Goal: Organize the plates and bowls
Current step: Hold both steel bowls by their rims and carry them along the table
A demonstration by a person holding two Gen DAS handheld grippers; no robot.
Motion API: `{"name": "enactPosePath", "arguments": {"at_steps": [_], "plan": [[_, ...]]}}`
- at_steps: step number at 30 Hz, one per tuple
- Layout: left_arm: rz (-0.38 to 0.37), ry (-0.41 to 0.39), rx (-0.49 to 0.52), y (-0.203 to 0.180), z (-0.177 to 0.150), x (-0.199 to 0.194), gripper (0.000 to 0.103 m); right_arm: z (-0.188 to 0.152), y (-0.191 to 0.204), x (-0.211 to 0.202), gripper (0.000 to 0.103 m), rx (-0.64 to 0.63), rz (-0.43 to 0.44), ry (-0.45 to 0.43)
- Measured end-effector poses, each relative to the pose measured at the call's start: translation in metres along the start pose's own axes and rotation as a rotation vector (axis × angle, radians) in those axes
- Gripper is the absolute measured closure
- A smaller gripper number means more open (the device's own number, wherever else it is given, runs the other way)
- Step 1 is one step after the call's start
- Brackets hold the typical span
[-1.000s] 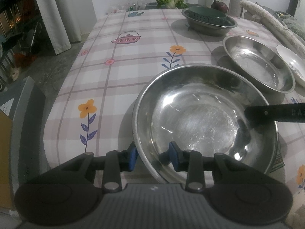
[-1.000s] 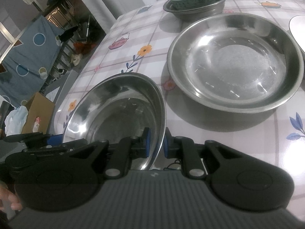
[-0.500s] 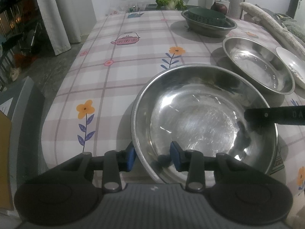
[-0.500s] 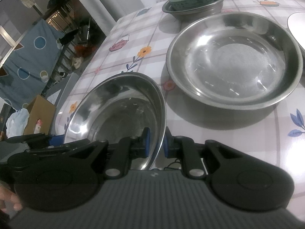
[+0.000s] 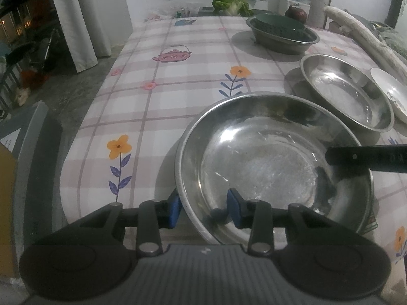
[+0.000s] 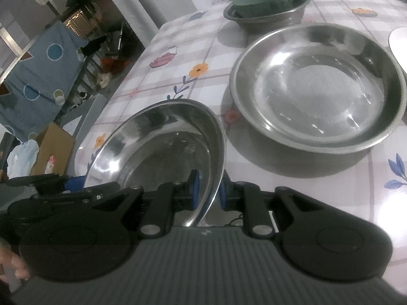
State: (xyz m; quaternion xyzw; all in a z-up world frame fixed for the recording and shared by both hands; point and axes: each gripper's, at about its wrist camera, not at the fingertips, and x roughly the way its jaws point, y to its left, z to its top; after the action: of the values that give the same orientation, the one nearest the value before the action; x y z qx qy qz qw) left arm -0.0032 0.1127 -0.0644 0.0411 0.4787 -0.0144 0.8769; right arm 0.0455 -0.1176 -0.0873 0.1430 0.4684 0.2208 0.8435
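Between both pads of the right hand-held gripper (image 6: 208, 190) sits the steel bowl's (image 6: 162, 142) rim.

Table layout, seen along both grippers.

The near steel bowl (image 5: 274, 167) stands on the tablecloth (image 5: 193, 58) at the table's near edge. The left gripper (image 5: 204, 209) straddles its near-left rim, one pad outside and one inside; the right gripper (image 6: 207, 190) grips its right rim, reaching in from the right in the left view. Behind and to the right sits a second steel bowl (image 6: 318, 86), with a plate (image 5: 391, 94) just beside it on the right. Farther back a third steel bowl (image 5: 282, 38) holds an upturned dish (image 5: 279, 24). Leafy greens (image 5: 230, 3) lie at the table's far end.
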Motion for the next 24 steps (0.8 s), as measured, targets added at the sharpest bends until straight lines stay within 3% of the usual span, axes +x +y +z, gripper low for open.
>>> {"name": "enactPosePath", "arguments": {"at_steps": [24], "plan": [[-0.011,-0.022,-0.009,0.002,0.001,-0.009,0.064,0.003,0.013,-0.005,0.087,-0.053,-0.036,-0.012]]}}
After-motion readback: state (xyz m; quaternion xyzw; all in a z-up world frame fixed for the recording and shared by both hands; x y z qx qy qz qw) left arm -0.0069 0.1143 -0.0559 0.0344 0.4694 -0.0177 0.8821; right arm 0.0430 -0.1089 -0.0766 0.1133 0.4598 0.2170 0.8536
